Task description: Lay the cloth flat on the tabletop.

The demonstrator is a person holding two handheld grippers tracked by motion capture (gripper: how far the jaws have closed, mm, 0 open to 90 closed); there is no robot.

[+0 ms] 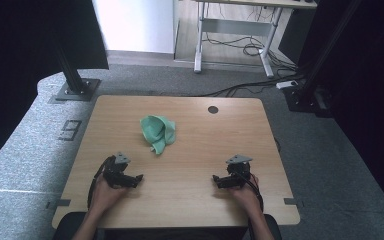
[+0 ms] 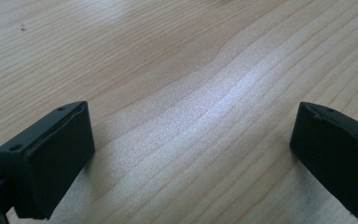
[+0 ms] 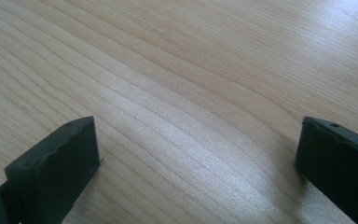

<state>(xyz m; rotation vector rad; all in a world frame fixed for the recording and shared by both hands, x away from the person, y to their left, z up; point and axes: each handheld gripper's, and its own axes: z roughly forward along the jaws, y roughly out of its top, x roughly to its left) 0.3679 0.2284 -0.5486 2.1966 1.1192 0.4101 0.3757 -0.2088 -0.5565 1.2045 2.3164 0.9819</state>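
A crumpled green cloth (image 1: 158, 131) lies on the wooden table (image 1: 200, 145), a little left of its middle. My left gripper (image 1: 138, 179) rests near the front left of the table, below the cloth and apart from it, pointing toward the centre. My right gripper (image 1: 215, 180) rests near the front right, pointing left. In the left gripper view the left gripper (image 2: 191, 144) stands open over bare wood, nothing between its jaws. In the right gripper view the right gripper (image 3: 198, 158) is open too, bare wood between its jaws.
A round cable hole (image 1: 213, 109) sits near the table's far edge. Black frame posts (image 1: 72, 70) stand on the grey carpet at the back left and back right. A desk frame (image 1: 232, 35) with loose cables stands farther back.
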